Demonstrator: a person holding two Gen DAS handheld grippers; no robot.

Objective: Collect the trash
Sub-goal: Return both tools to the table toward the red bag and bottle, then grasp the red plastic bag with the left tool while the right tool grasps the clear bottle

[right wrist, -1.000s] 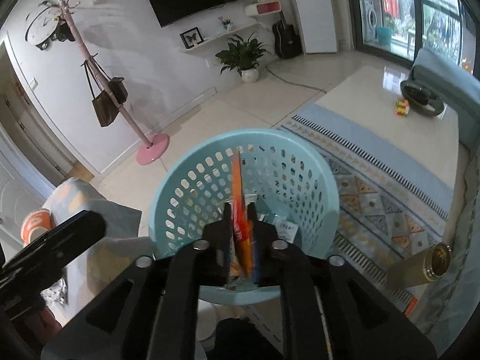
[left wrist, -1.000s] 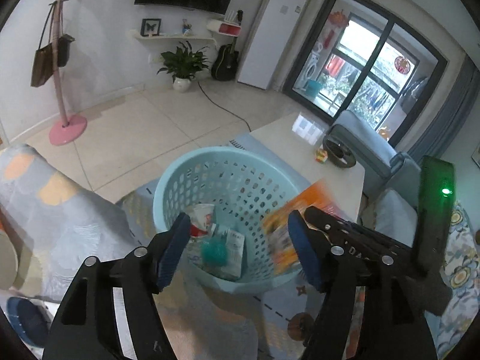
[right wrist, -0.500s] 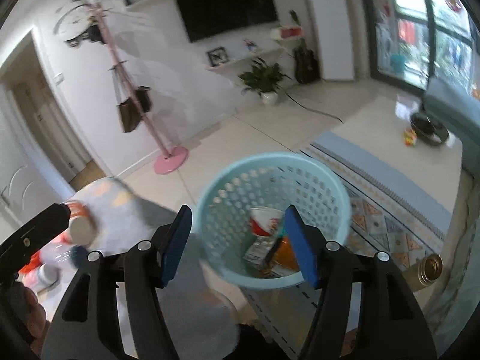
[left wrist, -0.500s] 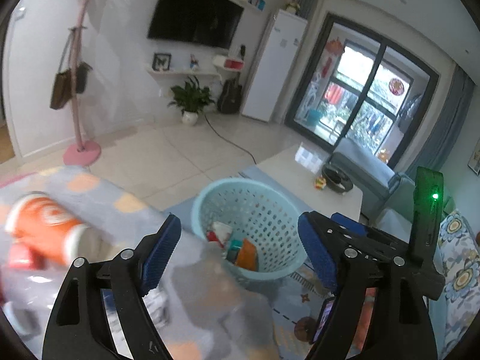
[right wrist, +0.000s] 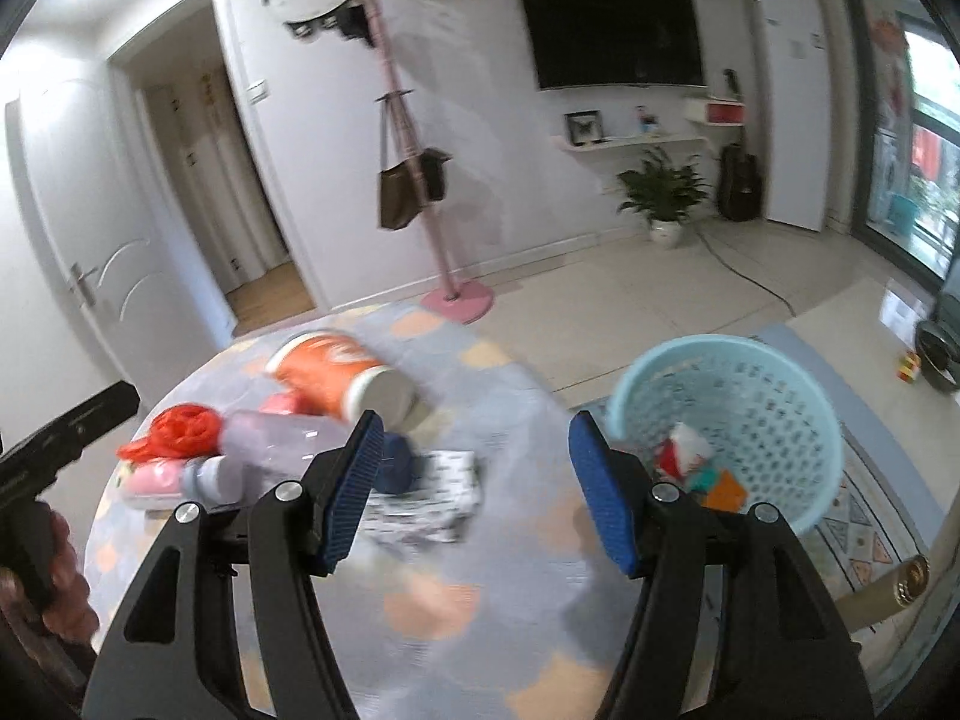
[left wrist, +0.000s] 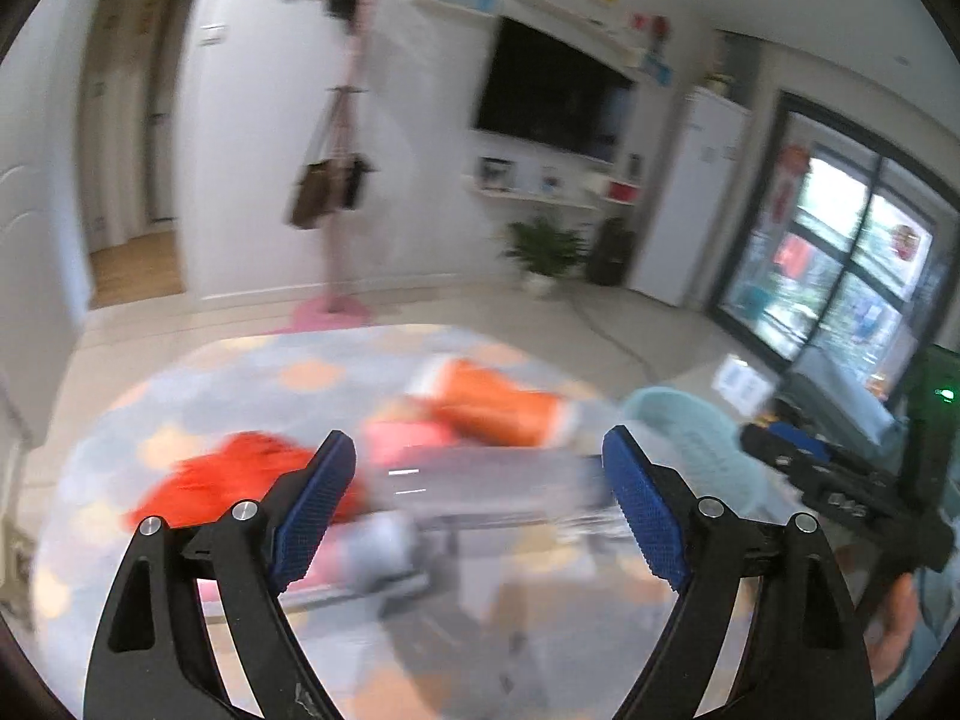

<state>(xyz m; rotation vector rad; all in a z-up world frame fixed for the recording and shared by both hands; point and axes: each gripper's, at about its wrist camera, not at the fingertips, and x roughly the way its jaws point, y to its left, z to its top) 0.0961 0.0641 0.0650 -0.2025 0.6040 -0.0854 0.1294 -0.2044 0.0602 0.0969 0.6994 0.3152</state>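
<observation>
Trash lies on a round table with a patterned cloth (right wrist: 456,606): an orange paper cup (right wrist: 336,375) on its side, a clear plastic bottle (right wrist: 270,441), a red net (right wrist: 180,429), a pink item (right wrist: 153,480) and a printed wrapper (right wrist: 426,498). A light blue basket (right wrist: 774,396) stands on the floor right of the table with trash in it. My right gripper (right wrist: 474,489) is open and empty above the table. My left gripper (left wrist: 477,507) is open and empty over the bottle (left wrist: 480,486) and cup (left wrist: 492,402); this view is blurred.
A pink coat stand (right wrist: 444,240) with bags stands behind the table. A low white table (right wrist: 864,324) and a patterned rug (right wrist: 858,540) lie to the right. A potted plant (right wrist: 660,198) is by the wall. A gold-capped can (right wrist: 900,588) shows at lower right.
Both grippers swung left from the basket to the table. The right gripper opened and the orange packet it held now lies in the basket.
</observation>
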